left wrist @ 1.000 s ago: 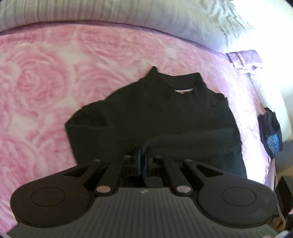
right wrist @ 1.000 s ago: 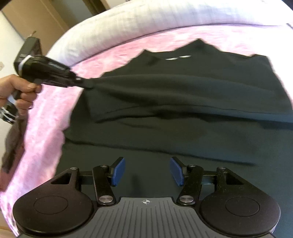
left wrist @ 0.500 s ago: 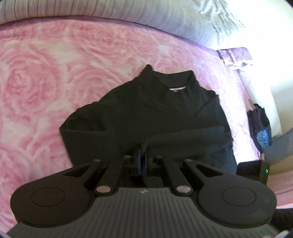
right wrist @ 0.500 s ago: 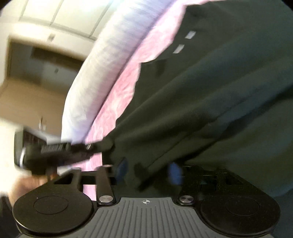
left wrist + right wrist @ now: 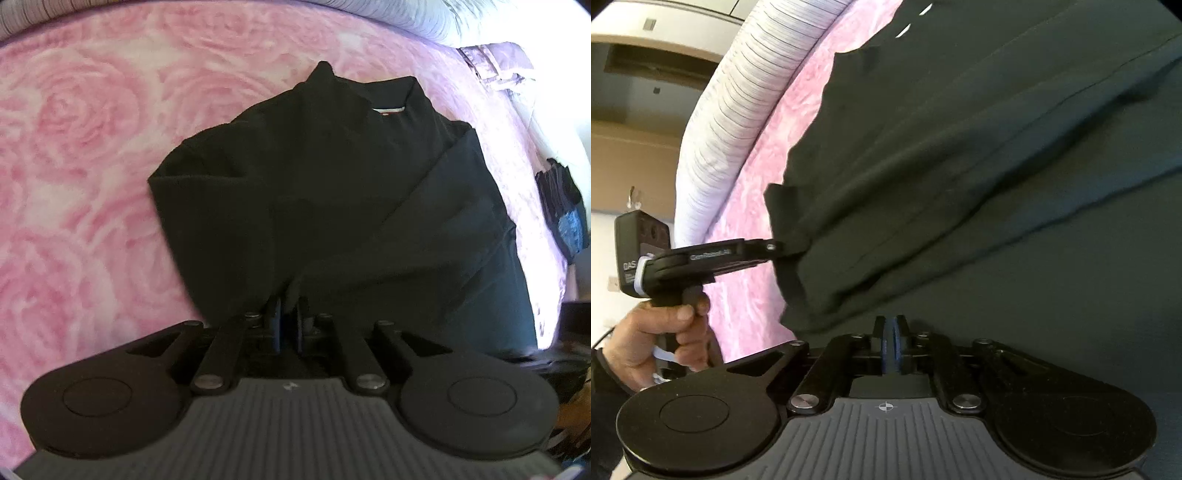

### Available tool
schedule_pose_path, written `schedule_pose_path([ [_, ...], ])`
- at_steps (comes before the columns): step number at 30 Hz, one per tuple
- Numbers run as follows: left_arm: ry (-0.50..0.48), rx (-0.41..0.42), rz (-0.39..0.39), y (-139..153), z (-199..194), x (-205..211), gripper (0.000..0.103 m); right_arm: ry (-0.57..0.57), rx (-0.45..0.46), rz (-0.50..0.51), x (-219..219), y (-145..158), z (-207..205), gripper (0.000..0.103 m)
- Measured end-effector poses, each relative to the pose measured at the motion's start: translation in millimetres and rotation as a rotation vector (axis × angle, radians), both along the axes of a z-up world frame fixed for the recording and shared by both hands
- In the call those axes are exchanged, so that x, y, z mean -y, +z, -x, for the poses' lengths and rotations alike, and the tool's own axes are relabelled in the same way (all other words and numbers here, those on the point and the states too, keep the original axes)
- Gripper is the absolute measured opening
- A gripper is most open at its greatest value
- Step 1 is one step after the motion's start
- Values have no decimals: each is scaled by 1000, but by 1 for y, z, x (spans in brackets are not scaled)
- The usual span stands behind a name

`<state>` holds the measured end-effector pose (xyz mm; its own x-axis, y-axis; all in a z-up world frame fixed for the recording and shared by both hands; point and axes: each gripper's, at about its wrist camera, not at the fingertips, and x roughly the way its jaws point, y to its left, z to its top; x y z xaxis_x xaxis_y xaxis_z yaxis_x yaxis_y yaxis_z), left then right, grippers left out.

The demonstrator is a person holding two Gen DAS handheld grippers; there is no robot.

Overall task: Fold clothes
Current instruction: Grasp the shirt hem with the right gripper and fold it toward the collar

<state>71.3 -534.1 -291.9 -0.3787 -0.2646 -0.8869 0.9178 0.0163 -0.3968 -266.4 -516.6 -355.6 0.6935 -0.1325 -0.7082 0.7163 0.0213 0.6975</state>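
A black shirt [image 5: 332,192] lies on the pink rose-patterned bedspread [image 5: 74,147], collar at the far end, one sleeve folded across its body. My left gripper [image 5: 287,314] is shut on a fold of the shirt's cloth at its near edge. The right wrist view shows the same shirt [image 5: 997,166] close up, and the left gripper [image 5: 779,251] pinching the sleeve end. My right gripper [image 5: 891,332] is shut at the shirt's lower edge; whether cloth sits between its blue pads [image 5: 886,345] I cannot tell.
A white striped pillow or bolster [image 5: 738,110] runs along the bed's far edge. A dark garment pile [image 5: 561,206] sits at the bed's right side. Wooden cabinets [image 5: 628,92] stand beyond the bed.
My right gripper has gone from open to shut and swung down close to the shirt's lower edge. My left gripper kept its hold and carried the sleeve further across the shirt.
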Motion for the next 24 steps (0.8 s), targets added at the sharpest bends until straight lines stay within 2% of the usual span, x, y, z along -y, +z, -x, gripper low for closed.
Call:
schedule_pose_path([
  [3,11,25,26,14,-1,-15,5,32,-57,147,-2,23,9,18],
  [5,7,74,62,25,2,-24,5,39,-97,257,3,38,17,31],
  [7,-14,75,124,38,10,-32,5,35,-136,349,12,47,23,51],
  [10,-55,22,160,35,32,-34,6,15,-169,435,38,46,33,52],
  [12,-99,28,146,21,51,-31,6,6,-218,460,54,35,37,52],
  [14,-136,64,76,-3,66,-29,7,41,-302,428,65,13,40,52],
  [16,-117,54,56,-12,66,-33,7,92,-342,407,59,5,47,52],
  [18,-64,46,33,-7,57,-40,7,139,-392,394,50,5,52,52],
  [19,-49,68,23,-2,53,-45,7,149,-425,382,44,8,55,52],
  [21,-38,93,15,8,48,-62,7,131,-444,345,28,12,69,53],
  [24,-37,110,22,27,46,-94,12,125,-500,269,-6,18,87,56],
])
